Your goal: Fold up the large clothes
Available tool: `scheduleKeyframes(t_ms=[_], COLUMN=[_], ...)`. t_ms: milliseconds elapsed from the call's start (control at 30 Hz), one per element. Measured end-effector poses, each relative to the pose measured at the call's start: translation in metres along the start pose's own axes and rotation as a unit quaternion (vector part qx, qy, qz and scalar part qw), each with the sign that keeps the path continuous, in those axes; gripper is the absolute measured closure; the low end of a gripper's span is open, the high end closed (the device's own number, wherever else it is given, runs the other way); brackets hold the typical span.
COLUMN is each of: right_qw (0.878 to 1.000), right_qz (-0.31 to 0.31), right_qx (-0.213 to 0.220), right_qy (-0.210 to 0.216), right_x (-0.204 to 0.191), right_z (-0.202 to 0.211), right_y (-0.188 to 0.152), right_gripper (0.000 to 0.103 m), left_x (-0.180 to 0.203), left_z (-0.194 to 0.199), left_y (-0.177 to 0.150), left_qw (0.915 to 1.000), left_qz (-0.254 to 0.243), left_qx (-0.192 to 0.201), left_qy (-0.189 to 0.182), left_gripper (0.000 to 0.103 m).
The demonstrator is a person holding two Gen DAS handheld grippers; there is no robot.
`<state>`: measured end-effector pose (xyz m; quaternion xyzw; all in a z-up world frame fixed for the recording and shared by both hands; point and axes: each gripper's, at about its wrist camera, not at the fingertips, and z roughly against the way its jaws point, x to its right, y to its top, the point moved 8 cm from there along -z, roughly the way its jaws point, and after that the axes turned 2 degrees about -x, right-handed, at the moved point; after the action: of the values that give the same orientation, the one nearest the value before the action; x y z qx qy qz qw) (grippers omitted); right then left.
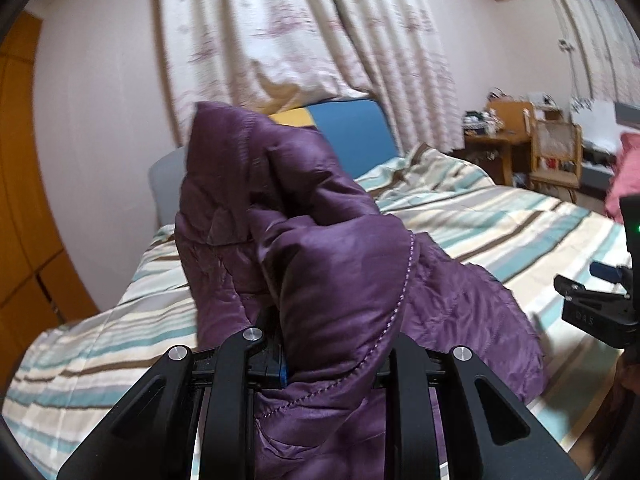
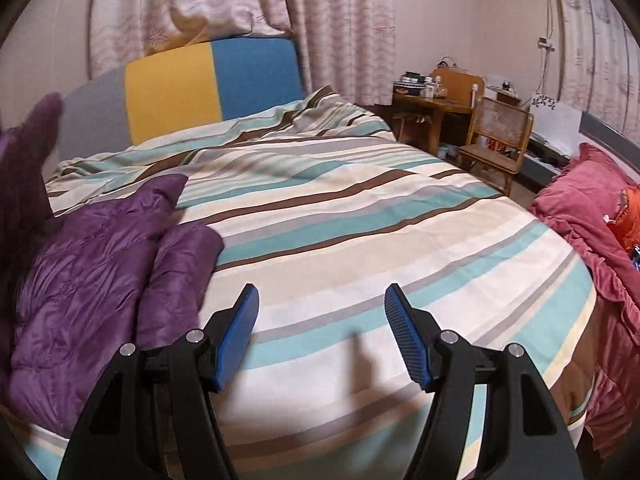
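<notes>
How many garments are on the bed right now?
2 in view. The purple jacket lies at the bed's left side, part lifted in the left hand-held gripper. A red garment sits at the right edge. Others may be out of frame.

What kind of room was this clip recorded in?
Most likely a home bedroom: a bed with a striped duvet and a colour-block headboard, floral curtains behind it, and a cluttered wooden desk with a chair in the corner.
</notes>
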<state>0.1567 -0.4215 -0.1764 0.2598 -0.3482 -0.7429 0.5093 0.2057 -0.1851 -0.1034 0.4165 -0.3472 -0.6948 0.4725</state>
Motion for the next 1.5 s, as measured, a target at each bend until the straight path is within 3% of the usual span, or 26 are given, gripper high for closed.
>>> scheduleKeyframes(t_ms=[300,500,567,667,733,800,933,1133,1300,1400,1500], right_qw=[1.000,1.000,1.000,1.000,1.000,1.000,1.000,1.000,1.000,1.000,1.000], right_qz=[0.000,0.004,0.002,-0.004,-0.005,-0.004,-0.003,-0.002,-0.002,-0.004,-0.007], right_qx=[0.002,-0.003,-0.006,-0.011,-0.013,-0.013,-0.015,-0.014,-0.013,-0.011,-0.005], right_qy=[-0.006,-0.007,-0.007,-0.006,-0.006,-0.006,-0.004,-0.003,0.001,0.008,0.024], right_x=[0.001,-0.003,-0.002,0.000,0.000,0.000,0.000,-0.001,-0.001,-0.001,-0.002], right_z=[-0.005,-0.011,-0.014,-0.016,-0.017,-0.018,-0.018,-0.019,-0.019,-0.019,-0.016], right_y=[0.002,0.002,0.002,0.001,0.000,-0.001,-0.001,-0.001,-0.001,0.000,0.000], right_gripper=[0.038,0.037,0.037,0.036,0.036,0.036,0.035,0.033,0.031,0.029,0.028], left_x=[0.059,0.089,0.095,0.110,0.113,0.111,0.107,0.105,0.087,0.062,0.027], left_z=[-0.021,-0.039,-0.039,-0.038,-0.034,-0.031,-0.014,0.013,0.031,0.039,0.037], left_y=[-0.009,-0.033,-0.038,-0.043,-0.044,-0.043,-0.037,-0.035,-0.034,-0.033,-0.032], left_qw=[0.9975,0.9936,0.9926,0.9867,0.9856,0.9849,0.9787,0.9721,0.9629,0.9609,0.9618], left_qz=[-0.051,-0.066,-0.071,-0.084,-0.086,-0.067,-0.008,0.009,0.059,0.105,0.160], left_qx=[-0.020,-0.058,-0.060,-0.065,-0.061,-0.061,-0.056,-0.043,-0.036,-0.020,0.000], left_qy=[-0.045,-0.071,-0.078,-0.123,-0.133,-0.147,-0.197,-0.230,-0.261,-0.255,-0.223], left_gripper=[0.082,0.079,0.067,0.035,0.033,0.032,0.016,0.016,0.016,0.011,0.008])
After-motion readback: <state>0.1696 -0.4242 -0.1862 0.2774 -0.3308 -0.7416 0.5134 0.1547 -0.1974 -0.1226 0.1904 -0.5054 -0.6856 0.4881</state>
